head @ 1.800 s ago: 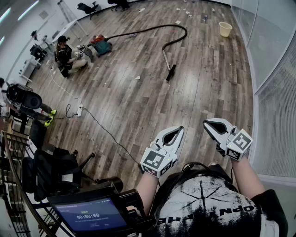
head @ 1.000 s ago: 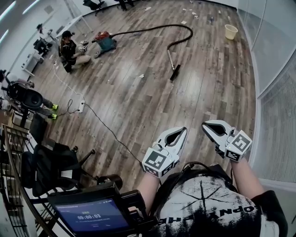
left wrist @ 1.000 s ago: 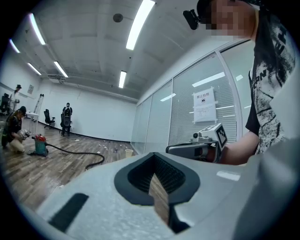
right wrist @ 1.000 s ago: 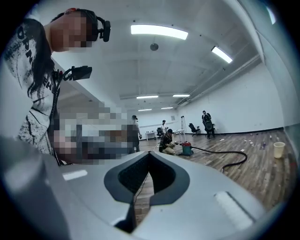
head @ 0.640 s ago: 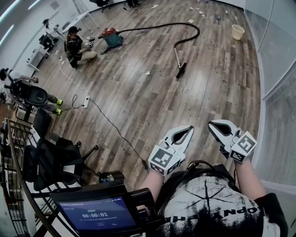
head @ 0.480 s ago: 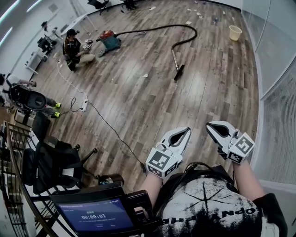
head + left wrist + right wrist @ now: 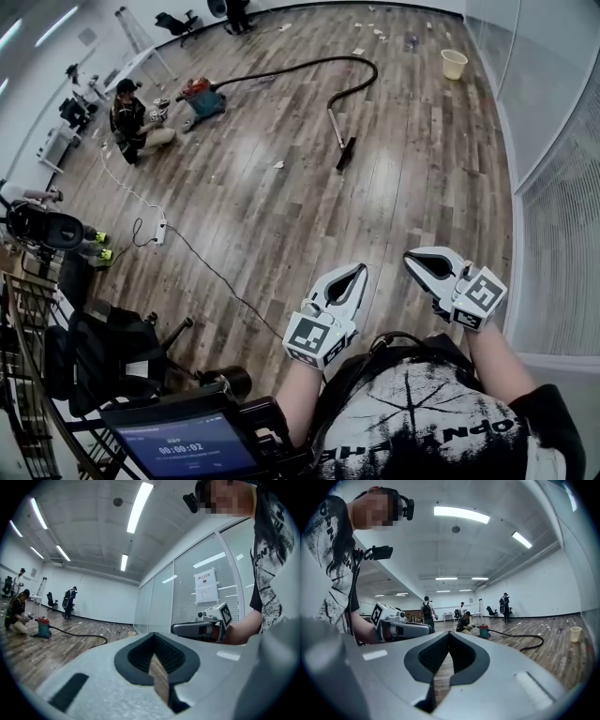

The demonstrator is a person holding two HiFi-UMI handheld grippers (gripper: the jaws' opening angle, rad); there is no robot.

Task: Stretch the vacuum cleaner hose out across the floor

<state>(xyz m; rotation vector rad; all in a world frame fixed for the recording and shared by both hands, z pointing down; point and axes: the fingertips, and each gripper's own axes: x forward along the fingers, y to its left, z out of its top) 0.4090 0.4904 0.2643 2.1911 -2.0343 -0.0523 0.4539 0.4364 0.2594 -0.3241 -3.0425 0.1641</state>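
The black vacuum hose lies far off on the wood floor. It curves from the teal and red vacuum cleaner round to a metal wand and a floor head. My left gripper and right gripper are held level close to my body, both shut and empty, far from the hose. The left gripper view shows the shut left gripper, the hose and the vacuum cleaner. Past the shut right gripper in the right gripper view lie the hose and the vacuum cleaner.
A person crouches beside the vacuum cleaner. A yellow bucket stands at the far right by the glass wall. A power strip with its cable crosses the floor at left, near an office chair. Paper scraps dot the floor.
The head view has swayed a little. Both grippers stay shut in front of my body, and the hose lies in the same curve on the floor.
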